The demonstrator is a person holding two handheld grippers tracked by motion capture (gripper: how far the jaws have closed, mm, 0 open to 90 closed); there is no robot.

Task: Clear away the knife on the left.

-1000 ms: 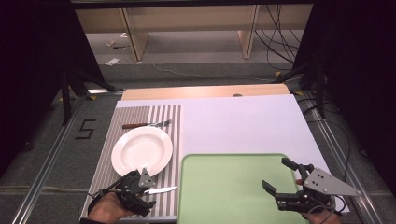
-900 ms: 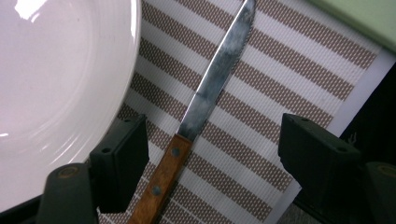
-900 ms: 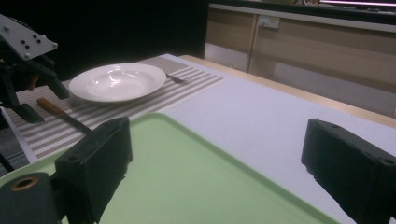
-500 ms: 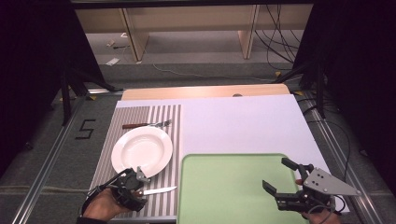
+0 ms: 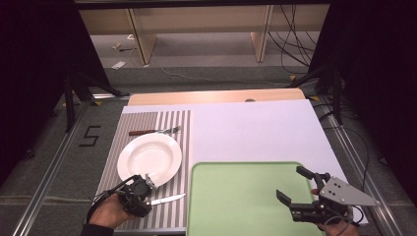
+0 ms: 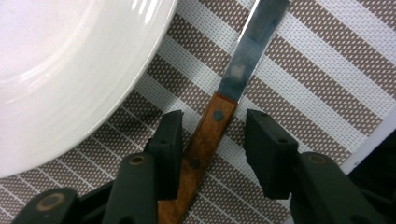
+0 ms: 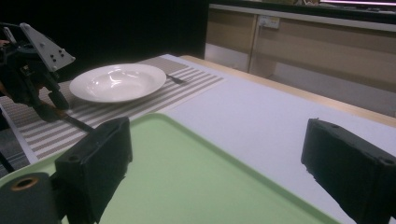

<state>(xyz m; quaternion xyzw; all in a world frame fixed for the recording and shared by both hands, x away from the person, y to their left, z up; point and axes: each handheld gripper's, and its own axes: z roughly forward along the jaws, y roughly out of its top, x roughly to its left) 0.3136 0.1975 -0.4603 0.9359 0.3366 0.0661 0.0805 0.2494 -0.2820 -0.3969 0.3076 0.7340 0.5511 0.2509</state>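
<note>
Left gripper view: the left gripper (image 6: 212, 154) stands with jaws apart astride the wooden-handled table knife (image 6: 210, 135), which has slid nearer the round white plate (image 6: 60, 70) than a second ago. It lies flat on the brown-striped woven placemat (image 6: 327, 79), so a pickup looks imminent; the right gripper (image 5: 300, 189) hovers open over the pale green plastic tray (image 5: 236, 196).

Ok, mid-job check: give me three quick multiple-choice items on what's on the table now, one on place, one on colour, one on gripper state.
1. Where does the knife lie?
A. on the striped placemat, near side of the white plate
B. on the tray
C. on the plate

2. What colour is the tray?
A. blue
B. green
C. white

3. How is the left gripper set?
A. shut on the fork
B. open over the plate
C. open, fingers either side of the knife's wooden handle

Answers: 1 A, the blade rests on the stripes; 2 B, it is plainly pale green; 3 C, the left gripper view shows a gap at the right finger.
</note>
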